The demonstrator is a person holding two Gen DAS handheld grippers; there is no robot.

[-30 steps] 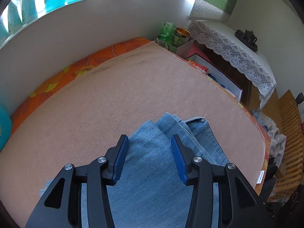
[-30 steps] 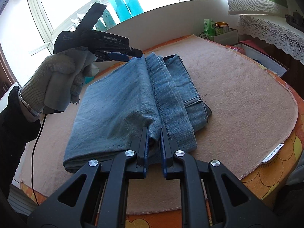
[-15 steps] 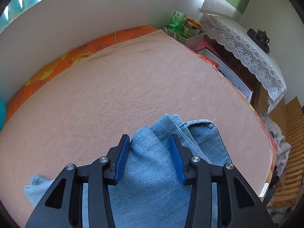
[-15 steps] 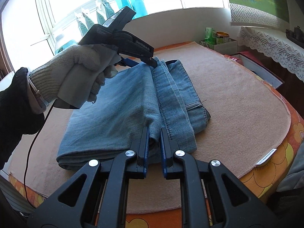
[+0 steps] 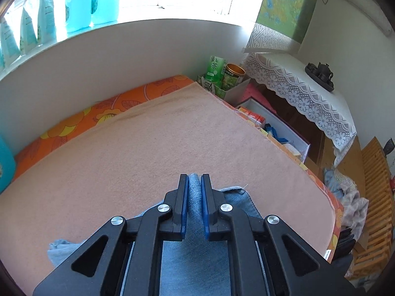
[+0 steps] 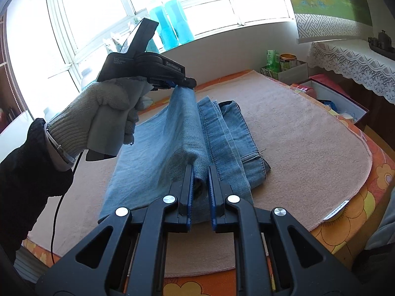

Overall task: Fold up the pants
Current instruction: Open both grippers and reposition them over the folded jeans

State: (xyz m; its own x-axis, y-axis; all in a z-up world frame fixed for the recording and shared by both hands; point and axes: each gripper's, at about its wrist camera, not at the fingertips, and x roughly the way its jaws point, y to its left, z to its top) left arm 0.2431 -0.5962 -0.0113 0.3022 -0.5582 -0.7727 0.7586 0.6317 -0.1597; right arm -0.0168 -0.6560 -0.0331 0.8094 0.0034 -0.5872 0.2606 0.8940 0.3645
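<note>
Blue pants (image 6: 187, 133) lying folded long on the pink blanket (image 6: 308, 135), over the desk. Both corners pinched and lifted. Best to raise both ends evenly, keep the cloth tight, then carry toward 3 o'clock. Left gripper (image 6: 184, 83) up high at 11 o'clock, jaws clamped on denim. Right gripper (image 6: 200, 187) low at 6 o'clock, jaws squeezed on the near edge.
</note>
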